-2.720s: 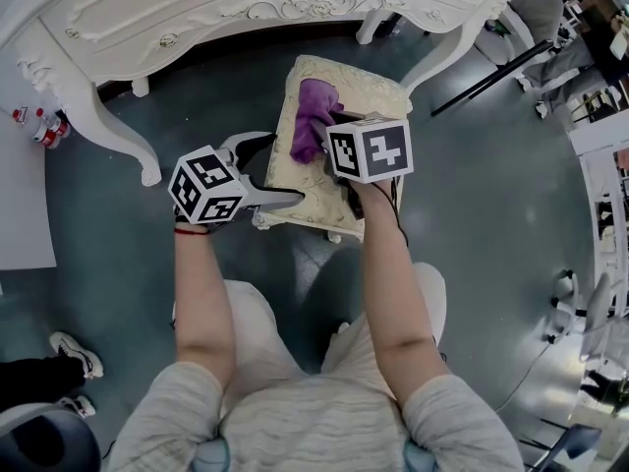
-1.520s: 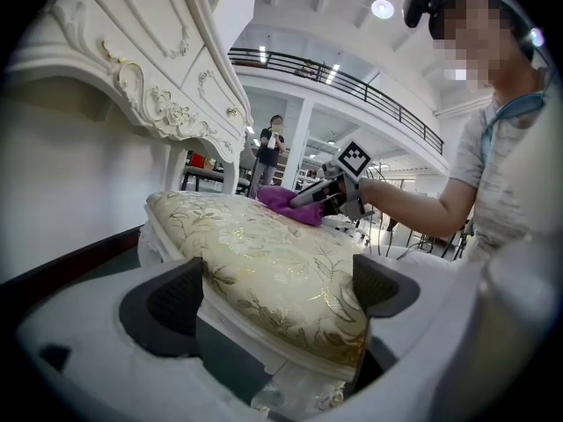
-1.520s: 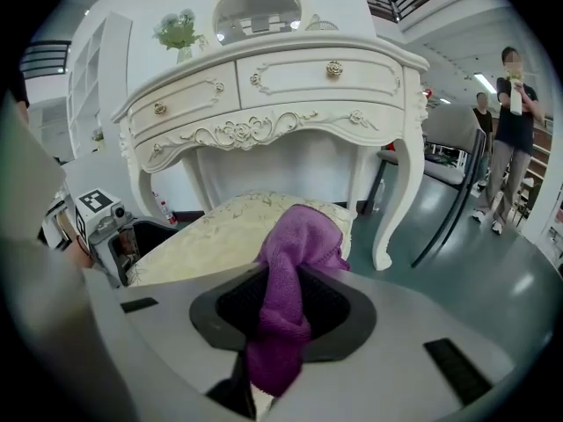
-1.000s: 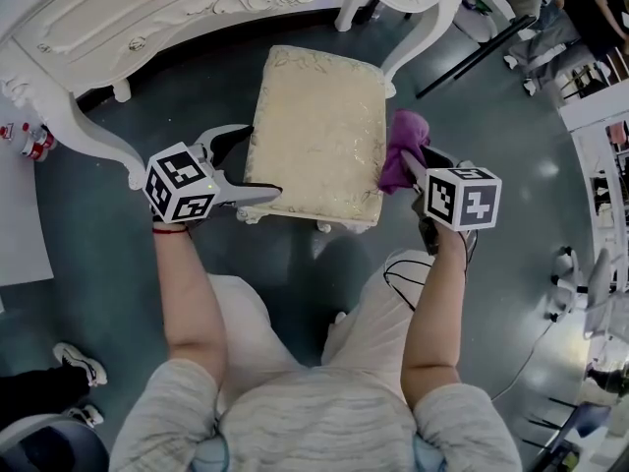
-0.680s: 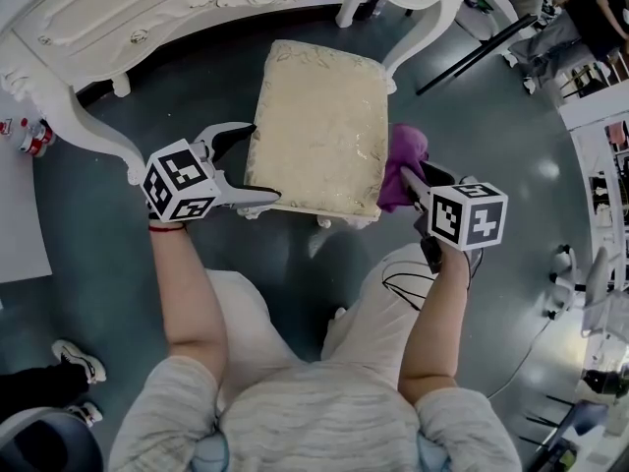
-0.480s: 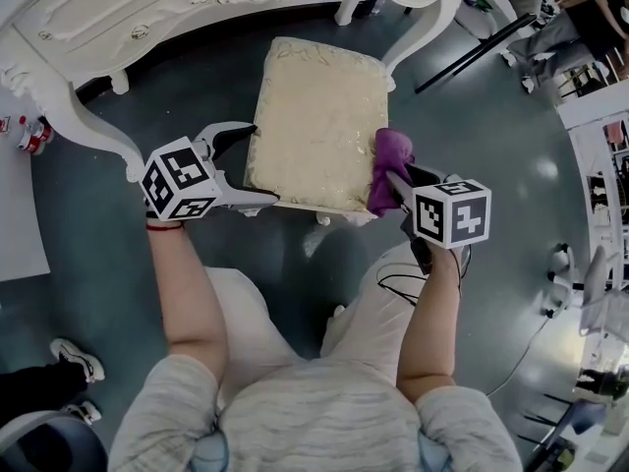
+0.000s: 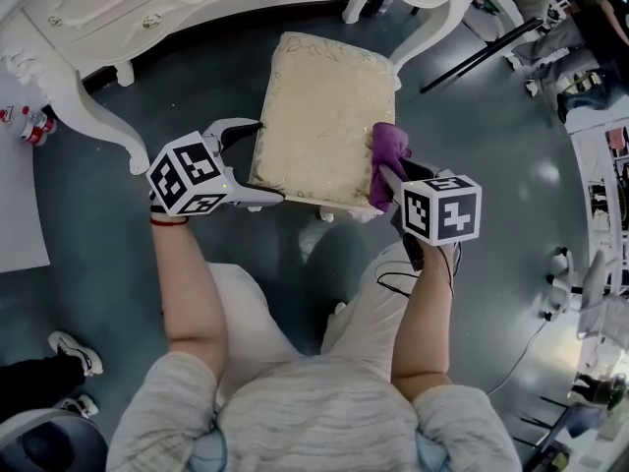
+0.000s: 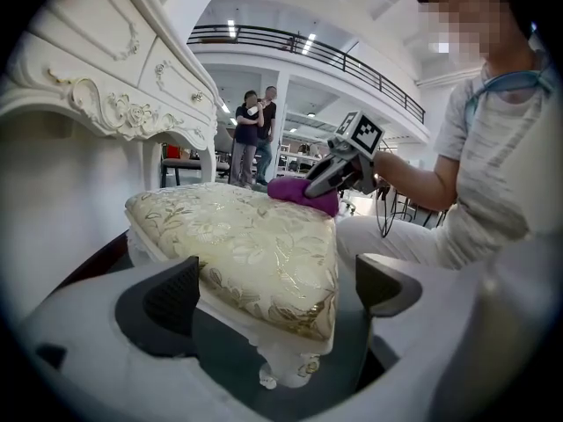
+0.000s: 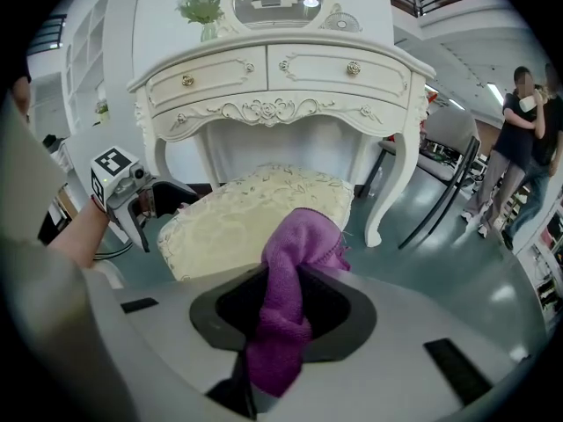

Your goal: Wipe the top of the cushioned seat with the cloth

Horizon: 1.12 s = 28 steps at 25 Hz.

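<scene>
1. Grip: your right gripper point(image 9: 283, 288) has its fingers drawn narrow on the bunched purple terry cloth point(image 9: 303, 236), which pokes out ahead of them. The cloth covers the tips, so how deep the bite goes is hard to read.
2. Your left gripper point(image 8: 277, 288) has its fingers point(image 8: 171, 301) spread wide and holds nothing. The near left corner of the cream, gold-flowered cushioned seat point(image 8: 237, 236) shows between them, and no pad presses it.
3. The cloth sits at the seat's right edge, near the front right corner, and looks to rest on the top there. I judge that a wiping pass is about to start from that edge.
4. Next you need to press the cloth flat onto the cushion and draw it across toward the left edge. Hold your grip firm so the fabric doesn't pull out of the fingers.
5. In the head view your right gripper covers the spot where cloth meets cushion, so check the contact from the left gripper view. The stool's legs are mostly hidden under the cushion.
6. Beyond the seat, the white carved dressing table point(image 7: 197, 8) is cut off at the top of the head view. The small red-and-white things point(image 7: 29, 124) on the floor at the left are too small to name.
</scene>
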Motion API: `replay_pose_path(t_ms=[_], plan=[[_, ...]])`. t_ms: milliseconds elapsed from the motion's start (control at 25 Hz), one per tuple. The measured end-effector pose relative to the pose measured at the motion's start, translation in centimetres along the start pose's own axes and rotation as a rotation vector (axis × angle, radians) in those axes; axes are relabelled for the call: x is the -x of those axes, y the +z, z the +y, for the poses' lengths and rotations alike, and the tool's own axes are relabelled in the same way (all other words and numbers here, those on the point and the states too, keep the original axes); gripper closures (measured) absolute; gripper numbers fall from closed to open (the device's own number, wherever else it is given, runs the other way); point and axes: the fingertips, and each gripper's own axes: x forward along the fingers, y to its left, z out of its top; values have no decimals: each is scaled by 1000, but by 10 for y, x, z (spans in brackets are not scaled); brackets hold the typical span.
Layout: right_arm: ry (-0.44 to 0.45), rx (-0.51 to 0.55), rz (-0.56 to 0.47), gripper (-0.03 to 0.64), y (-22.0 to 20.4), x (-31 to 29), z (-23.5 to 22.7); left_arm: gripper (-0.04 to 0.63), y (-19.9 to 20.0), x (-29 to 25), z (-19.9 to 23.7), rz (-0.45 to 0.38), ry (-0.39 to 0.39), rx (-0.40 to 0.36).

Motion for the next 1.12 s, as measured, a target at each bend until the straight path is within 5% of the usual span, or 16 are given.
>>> replay_pose_path(t_ms=[1120], plan=[[177,93,-47,520,52,-37,109,49,-13,4,1,56,-7,31]])
